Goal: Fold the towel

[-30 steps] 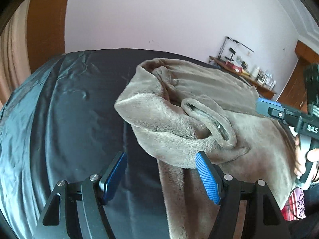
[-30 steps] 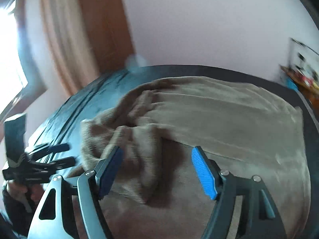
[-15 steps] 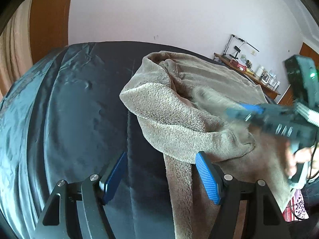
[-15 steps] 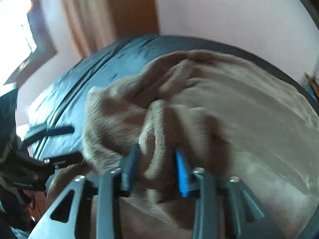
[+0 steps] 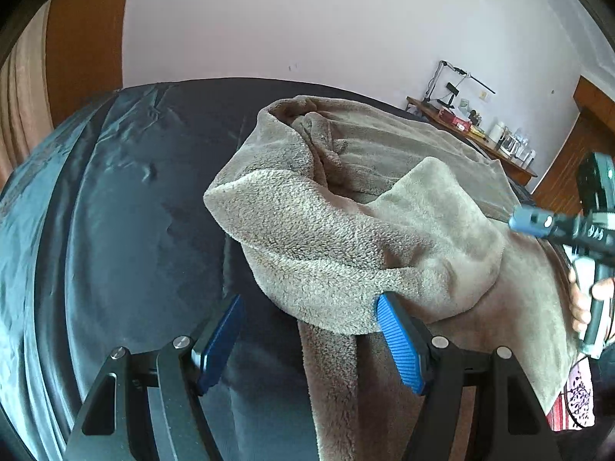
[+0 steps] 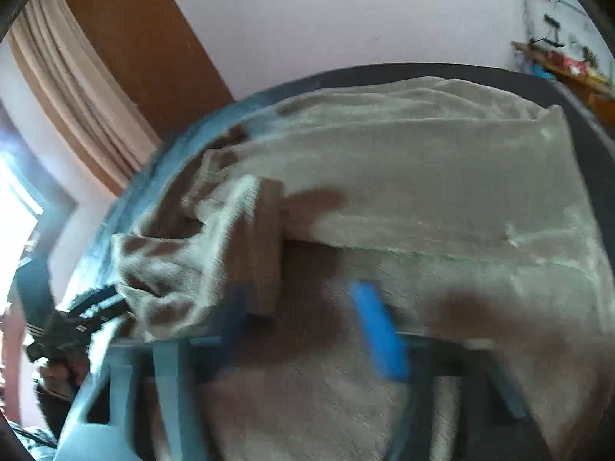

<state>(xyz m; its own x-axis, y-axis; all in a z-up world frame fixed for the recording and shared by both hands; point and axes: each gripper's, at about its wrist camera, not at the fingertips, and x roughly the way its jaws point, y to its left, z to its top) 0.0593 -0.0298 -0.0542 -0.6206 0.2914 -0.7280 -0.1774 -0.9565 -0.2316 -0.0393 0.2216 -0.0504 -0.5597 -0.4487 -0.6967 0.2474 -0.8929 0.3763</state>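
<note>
Since half a second earlier the right gripper (image 6: 307,330) had let go of the bunched towel (image 5: 346,238) fold it was pinching; jaws were opening, nothing between them, view blurred. Flap it dropped now lay draped over the heap instead of standing up as a loop. Left gripper (image 5: 307,342) hadn't moved: jaws spread wide, gripping nothing, dark bedsheet (image 5: 115,230) between them, right pad just touching the towel's near hanging edge. Towel sat crumpled on the bed, lump toward its left end, flatter spread running right and away; near edge hung off the bed front below the left gripper. Judgement: task barely begun, step in hand is finding a clean corner. To do it well, grab a single layer at an edge, not the wad, and pull both ends apart to flatten before folding. Far back: desk (image 5: 472,130) with clutter against the wall.
</note>
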